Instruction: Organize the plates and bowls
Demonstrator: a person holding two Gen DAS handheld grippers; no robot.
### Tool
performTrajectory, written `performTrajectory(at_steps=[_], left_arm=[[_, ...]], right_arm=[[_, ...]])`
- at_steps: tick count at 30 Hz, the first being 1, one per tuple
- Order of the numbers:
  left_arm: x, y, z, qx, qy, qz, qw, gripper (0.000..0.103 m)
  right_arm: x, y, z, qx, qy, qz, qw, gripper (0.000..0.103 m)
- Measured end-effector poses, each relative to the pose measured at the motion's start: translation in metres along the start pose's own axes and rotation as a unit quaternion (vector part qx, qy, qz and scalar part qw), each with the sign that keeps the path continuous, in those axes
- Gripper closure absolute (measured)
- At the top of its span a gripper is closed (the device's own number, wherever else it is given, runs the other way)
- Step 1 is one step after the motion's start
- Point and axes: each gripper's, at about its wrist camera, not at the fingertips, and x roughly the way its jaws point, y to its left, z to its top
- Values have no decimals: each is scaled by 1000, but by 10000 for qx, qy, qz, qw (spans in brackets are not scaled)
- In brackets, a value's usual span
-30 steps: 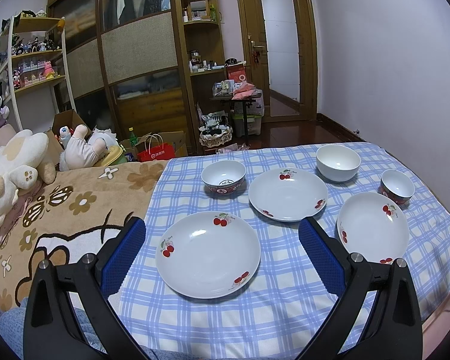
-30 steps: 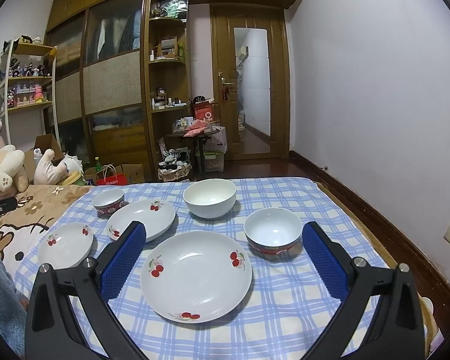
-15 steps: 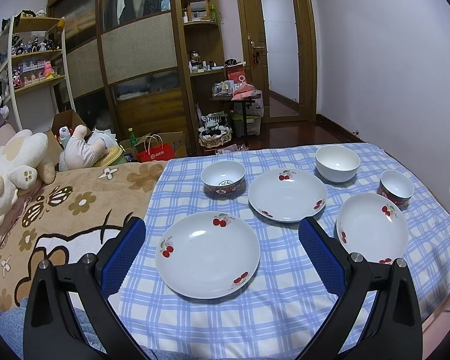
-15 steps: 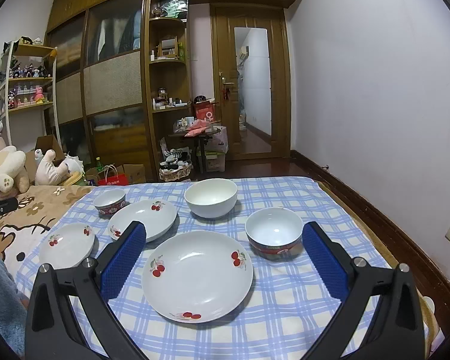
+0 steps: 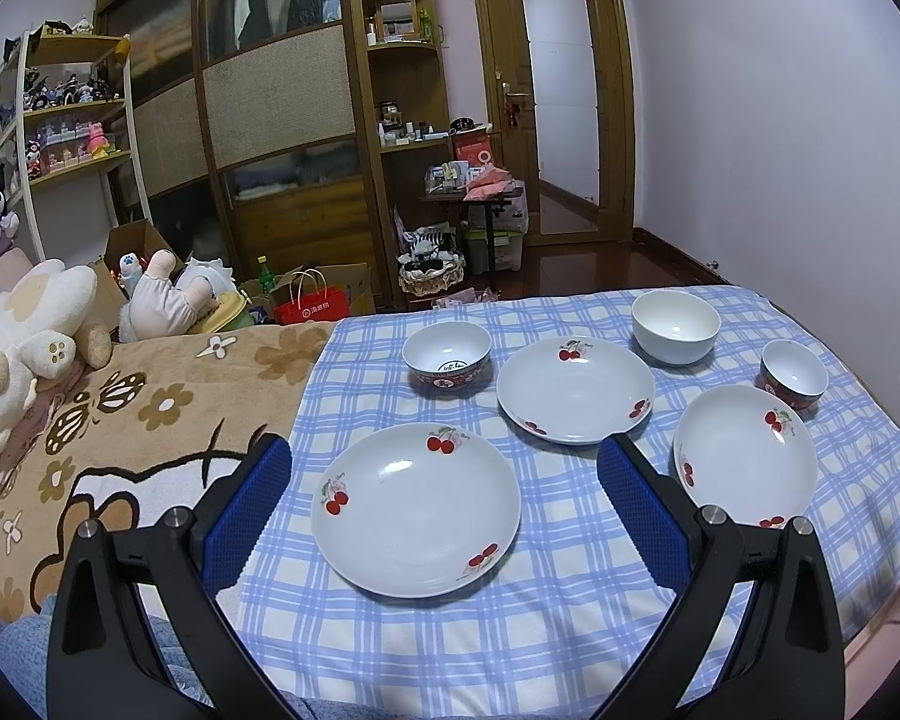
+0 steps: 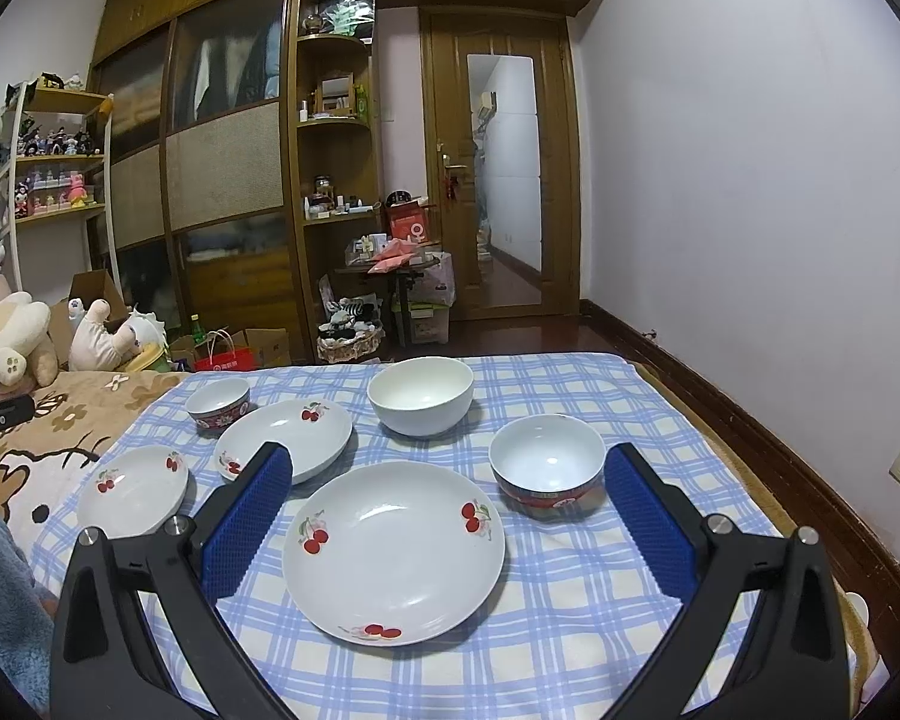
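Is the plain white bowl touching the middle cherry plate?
Apart. The right wrist view shows checked cloth between the white bowl and the middle plate.

Left wrist: above cloth (image 5: 570, 630) near-left edge, facing door (image 5: 561, 102) | Right wrist: above cloth (image 6: 570, 630) near-right, facing door (image 6: 504, 180) | Both close | Shared: all dishes, wardrobe (image 5: 270, 102), door

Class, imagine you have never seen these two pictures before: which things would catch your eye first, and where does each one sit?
First come the cherry plates and bowls spread singly over the blue checked cloth, none stacked. The plain white bowl stands out at the far edge. The wide-open left gripper frames the nearest plate, and plush toys are heaped on the brown blanket to the left.
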Motion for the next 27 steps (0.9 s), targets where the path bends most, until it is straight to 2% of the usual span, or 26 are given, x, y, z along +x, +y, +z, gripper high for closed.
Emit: performTrajectory(at_steps=[16, 27], left_arm=[[0, 0, -2, 66, 91, 3, 9999, 3], [-9, -4, 21, 118, 158, -144, 9997, 3]], right_arm=[[-2, -1, -5, 51, 91, 66, 9999, 0], [-8, 6, 1, 5, -22, 35, 10000, 0]])
